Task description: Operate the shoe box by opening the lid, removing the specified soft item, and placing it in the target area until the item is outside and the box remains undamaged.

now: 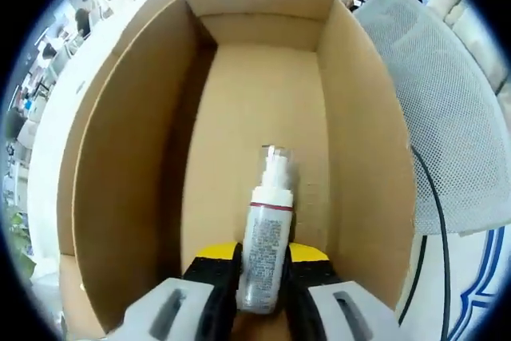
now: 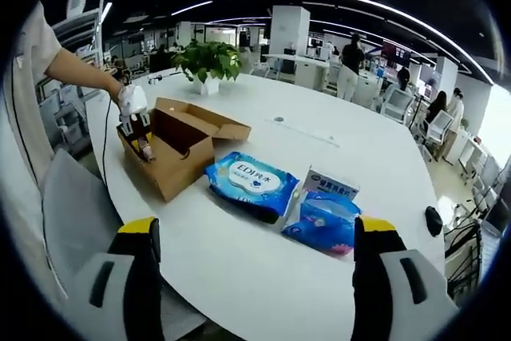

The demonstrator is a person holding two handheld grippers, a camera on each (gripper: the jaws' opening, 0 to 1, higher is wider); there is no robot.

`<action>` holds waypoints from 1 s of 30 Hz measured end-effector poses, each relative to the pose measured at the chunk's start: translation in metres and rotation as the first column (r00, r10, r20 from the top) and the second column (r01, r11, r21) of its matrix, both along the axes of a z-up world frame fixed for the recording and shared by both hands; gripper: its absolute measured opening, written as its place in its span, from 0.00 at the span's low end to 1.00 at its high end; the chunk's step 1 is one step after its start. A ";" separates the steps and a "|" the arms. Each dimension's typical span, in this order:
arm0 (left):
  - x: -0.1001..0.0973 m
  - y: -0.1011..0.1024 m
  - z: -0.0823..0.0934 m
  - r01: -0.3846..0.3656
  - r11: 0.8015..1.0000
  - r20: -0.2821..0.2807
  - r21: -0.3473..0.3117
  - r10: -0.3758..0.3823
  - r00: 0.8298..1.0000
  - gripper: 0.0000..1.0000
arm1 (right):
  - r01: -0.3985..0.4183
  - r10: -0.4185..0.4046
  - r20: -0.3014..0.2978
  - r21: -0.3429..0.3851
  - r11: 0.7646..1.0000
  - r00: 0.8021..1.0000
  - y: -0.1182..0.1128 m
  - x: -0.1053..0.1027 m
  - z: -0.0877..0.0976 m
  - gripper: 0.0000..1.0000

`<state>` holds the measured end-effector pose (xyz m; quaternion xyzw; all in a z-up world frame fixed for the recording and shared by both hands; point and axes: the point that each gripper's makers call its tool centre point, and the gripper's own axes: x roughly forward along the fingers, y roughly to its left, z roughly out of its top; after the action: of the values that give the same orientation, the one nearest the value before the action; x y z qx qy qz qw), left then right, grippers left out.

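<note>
In the left gripper view, the left tool (image 1: 262, 293) reaches down into an open cardboard shoe box (image 1: 120, 197), its yellow-tipped jaws closed on the lower body of a white pump bottle (image 1: 267, 237) w/ a red band and clear cap; the bottle points away from the camera along the box floor, nozzle toward the far wall. Box walls rise on both sides; a white mesh chair back (image 1: 447, 101) stands just beside the box's right wall, w/ a black cable running down along it. In the right gripper view, at far left, a person's bare forearm (image 2: 84, 73) extends level from the frame edge to a hand (image 2: 132, 100) angled downward over the box's near end, the left tool (image 2: 136, 135) dipping inside the shoe box (image 2: 180, 161), lid flap folded open to the back. The box sits on a white round tabletop (image 2: 263, 269) near its left edge. A potted plant (image 2: 206, 61) stands behind the box, apart from it. Right of the box, just beside it, lies a blue-and-white soft wipes pack (image 2: 251, 181); further right, a small white-and-blue carton (image 2: 329, 185) and a blue soft pack (image 2: 323, 225) touch each other. The right tool (image 2: 255, 277) hovers above the tabletop's near edge, jaws spread wide, holding nothing. Office desks and people fill the background.
</note>
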<state>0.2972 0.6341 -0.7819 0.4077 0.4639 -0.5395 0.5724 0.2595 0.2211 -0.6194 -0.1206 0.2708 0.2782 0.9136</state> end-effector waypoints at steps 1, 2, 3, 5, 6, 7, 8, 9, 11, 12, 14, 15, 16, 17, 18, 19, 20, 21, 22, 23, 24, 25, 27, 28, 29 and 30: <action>0.000 0.000 0.000 0.001 1.000 0.003 0.001 -0.001 1.000 0.20 | 0.004 -0.004 0.003 0.003 1.000 1.000 -0.001 0.001 0.001 0.96; -0.001 0.000 0.000 -0.004 1.000 0.007 0.002 0.004 1.000 0.20 | 0.008 -0.008 0.006 0.008 1.000 1.000 -0.003 0.002 0.003 0.96; 0.000 -0.001 0.001 -0.010 1.000 0.012 0.000 0.010 1.000 0.20 | 0.009 -0.009 0.008 0.009 1.000 1.000 -0.003 0.003 0.003 0.96; 0.000 -0.001 0.001 -0.029 1.000 0.016 -0.003 0.030 0.999 0.20 | 0.011 -0.011 0.015 0.011 1.000 1.000 -0.005 0.005 0.005 0.96; 0.000 -0.002 0.001 -0.039 0.999 0.020 -0.007 0.039 0.999 0.20 | 0.011 -0.012 0.017 0.012 1.000 1.000 -0.005 0.005 0.006 0.96; 0.000 -0.002 0.001 -0.040 0.999 0.023 -0.010 0.040 0.999 0.19 | 0.011 -0.012 0.021 0.015 1.000 1.000 -0.005 0.006 0.006 0.96; -0.001 -0.003 0.002 -0.047 0.999 0.024 -0.015 0.047 0.999 0.19 | 0.010 -0.011 0.022 0.019 1.000 1.000 -0.005 0.006 0.007 0.95; -0.001 -0.004 0.002 -0.052 0.999 0.025 -0.016 0.052 0.998 0.19 | 0.008 -0.009 0.022 0.022 1.000 1.000 -0.004 0.006 0.007 0.95; -0.002 -0.005 0.004 -0.053 0.998 0.028 -0.014 0.054 0.998 0.19 | 0.003 -0.004 0.025 0.026 1.000 1.000 -0.003 0.006 0.007 0.96; -0.002 -0.005 0.004 -0.055 0.998 0.030 -0.013 0.055 0.998 0.19 | 0.001 -0.001 0.023 0.025 1.000 1.000 -0.003 0.006 0.007 0.96; -0.002 -0.007 0.005 -0.068 0.998 0.032 -0.018 0.068 0.997 0.19 | -0.003 0.003 0.018 0.022 1.000 1.000 -0.002 0.005 0.007 0.95; -0.002 -0.008 0.006 -0.079 0.997 0.034 -0.023 0.079 0.996 0.19 | -0.007 0.006 0.020 0.023 1.000 1.000 -0.001 0.005 0.007 0.95; -0.003 -0.008 0.007 -0.080 0.996 0.034 -0.025 0.081 0.996 0.19 | -0.008 0.008 0.023 0.023 1.000 1.000 -0.001 0.005 0.008 0.95; -0.002 -0.009 0.009 -0.082 0.996 0.040 -0.030 0.083 0.996 0.19 | -0.010 0.010 0.026 0.025 1.000 1.000 -0.001 0.005 0.009 0.95; -0.002 -0.009 0.010 -0.081 0.996 0.041 -0.031 0.083 0.996 0.19 | -0.011 0.010 0.028 0.026 1.000 1.000 -0.001 0.006 0.010 0.95; -0.003 -0.010 0.012 -0.084 0.996 0.042 -0.034 0.085 0.995 0.19 | -0.013 0.012 0.030 0.028 1.000 0.999 0.000 0.006 0.011 0.95; -0.002 -0.011 0.014 -0.084 0.996 0.047 -0.038 0.086 0.995 0.19 | -0.014 0.013 0.032 0.029 0.999 0.999 0.000 0.006 0.011 0.95; -0.001 -0.011 0.015 -0.086 0.995 0.051 -0.041 0.088 0.995 0.19 | -0.017 0.016 0.034 0.032 0.999 0.999 0.001 0.007 0.012 0.95; -0.001 -0.012 0.017 -0.092 0.995 0.055 -0.046 0.095 0.994 0.19 | -0.019 0.018 0.035 0.033 0.999 0.999 0.002 0.007 0.013 0.94; 0.000 -0.012 0.018 -0.096 0.994 0.059 -0.050 0.098 0.993 0.19 | -0.023 0.022 0.036 0.033 0.999 0.999 0.003 0.007 0.013 0.94; 0.000 -0.013 0.020 -0.097 0.994 0.063 -0.053 0.101 0.993 0.19 | -0.028 0.026 0.038 0.033 0.999 0.999 0.004 0.007 0.014 0.93; 0.001 -0.014 0.022 -0.096 0.994 0.068 -0.057 0.100 0.993 0.19 | -0.030 0.029 0.039 0.033 0.999 0.999 0.004 0.007 0.014 0.93; 0.001 -0.016 0.025 -0.096 0.993 0.077 -0.063 0.101 0.992 0.19 | -0.037 0.035 0.042 0.033 0.999 0.998 0.006 0.007 0.014 0.93; 0.002 -0.017 0.027 -0.098 0.993 0.082 -0.070 0.104 0.991 0.19 | -0.044 0.042 0.045 0.034 0.998 0.998 0.008 0.007 0.015 0.92; 0.002 -0.019 0.029 -0.099 0.992 0.086 -0.076 0.105 0.991 0.19 | -0.048 0.047 0.045 0.036 0.998 0.998 0.009 0.007 0.015 0.92; 0.003 -0.020 0.031 -0.099 0.992 0.091 -0.081 0.106 0.990 0.19 | -0.052 0.050 0.044 0.037 0.998 0.998 0.010 0.007 0.016 0.91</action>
<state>0.3001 0.6141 -0.7510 0.3865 0.4355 -0.5064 0.6361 0.2662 0.2313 -0.6037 -0.1159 0.2423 0.3039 0.9141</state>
